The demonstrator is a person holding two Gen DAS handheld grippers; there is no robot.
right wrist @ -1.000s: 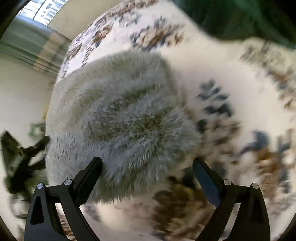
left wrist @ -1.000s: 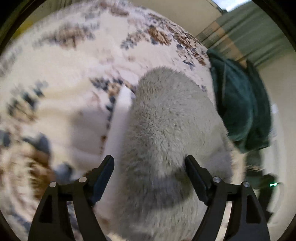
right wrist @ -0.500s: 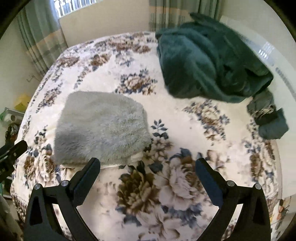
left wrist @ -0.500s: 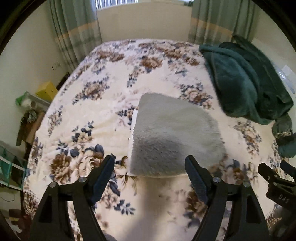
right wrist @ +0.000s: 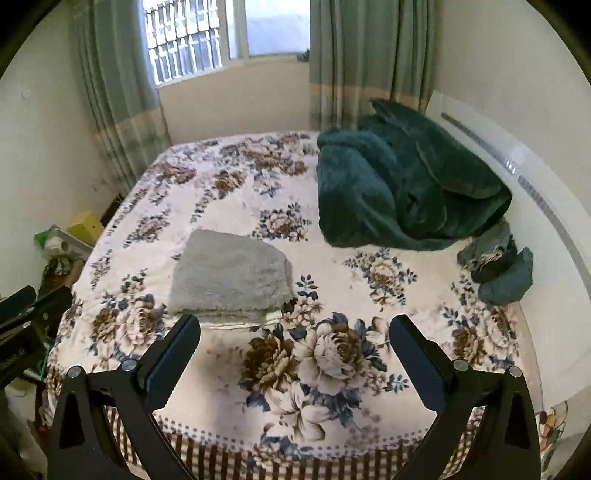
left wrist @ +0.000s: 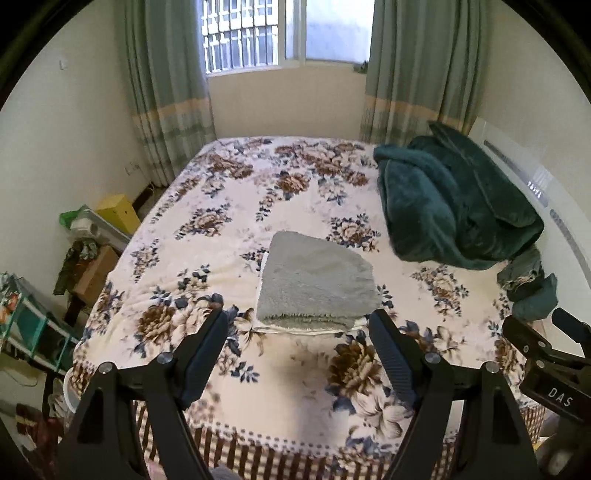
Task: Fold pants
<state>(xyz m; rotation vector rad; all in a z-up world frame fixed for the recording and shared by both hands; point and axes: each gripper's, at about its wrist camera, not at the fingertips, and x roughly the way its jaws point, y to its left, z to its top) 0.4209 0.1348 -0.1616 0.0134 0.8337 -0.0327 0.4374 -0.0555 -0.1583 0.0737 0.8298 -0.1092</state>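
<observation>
Where both jaws gape, folded pants (left wrist: 316,280) beyond left hand-held gripper (left wrist: 297,347), apart

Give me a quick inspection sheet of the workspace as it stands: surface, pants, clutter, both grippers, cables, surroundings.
Surface: bed with floral blanket, lying flat.
Job's things: grey fleece pants lie folded in a compact stack near the bed's front edge, touched by neither gripper.
Clutter: dark green blanket heaped at the bed's right side; small dark clothes beside it.
Grippers: left gripper open, empty, off the bed; right gripper open, empty.
Cables: nothing seen.
Surroundings: barred window, green curtains, yellow box and shelf clutter left of the bed.
</observation>
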